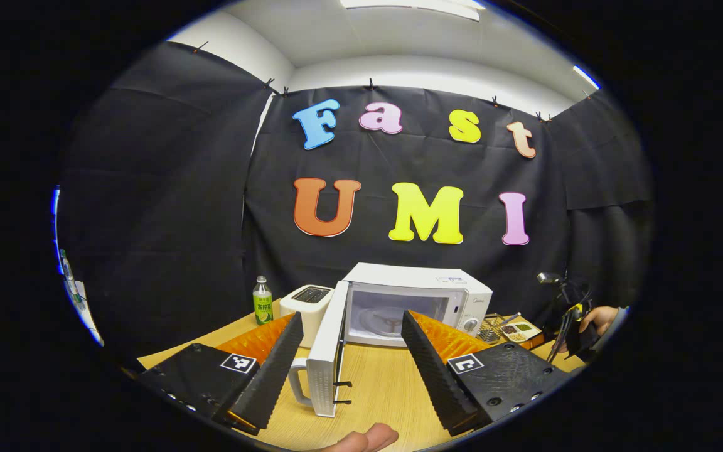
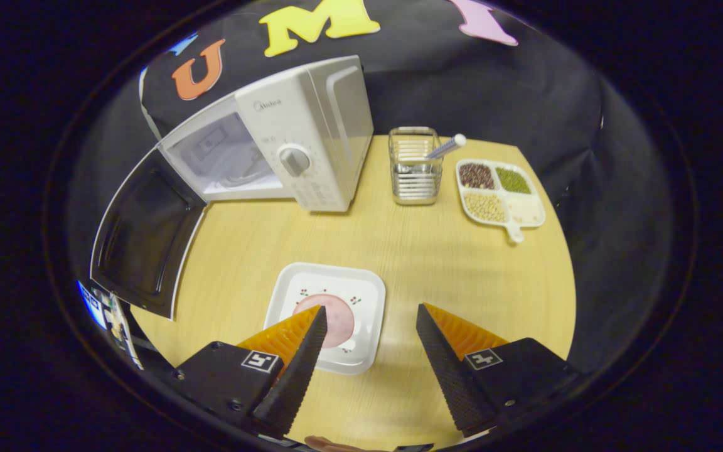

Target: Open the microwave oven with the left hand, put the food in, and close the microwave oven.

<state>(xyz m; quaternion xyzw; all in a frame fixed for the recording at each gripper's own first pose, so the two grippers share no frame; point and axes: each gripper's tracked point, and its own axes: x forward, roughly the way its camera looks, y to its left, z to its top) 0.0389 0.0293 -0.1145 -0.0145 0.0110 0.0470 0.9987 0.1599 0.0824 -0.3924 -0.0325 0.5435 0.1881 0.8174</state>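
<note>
The white microwave point(image 1: 421, 301) point(image 2: 311, 138) stands at the back of the wooden table with its door point(image 1: 327, 351) point(image 2: 145, 235) swung wide open. My left gripper point(image 1: 352, 323) is open, its fingers spread on either side of the door's edge and handle, not touching it. In the right gripper view, a white square plate point(image 2: 336, 311) carrying a round pink slice of food point(image 2: 336, 317) lies on the table. My right gripper point(image 2: 371, 320) hovers open above the plate's right side, holding nothing.
A white toaster point(image 1: 307, 301) and a green-labelled bottle point(image 1: 263, 301) stand left of the microwave. A wire utensil holder point(image 2: 415, 166) and a divided tray of beans point(image 2: 503, 191) sit to its right. A hand point(image 1: 597, 317) shows far right.
</note>
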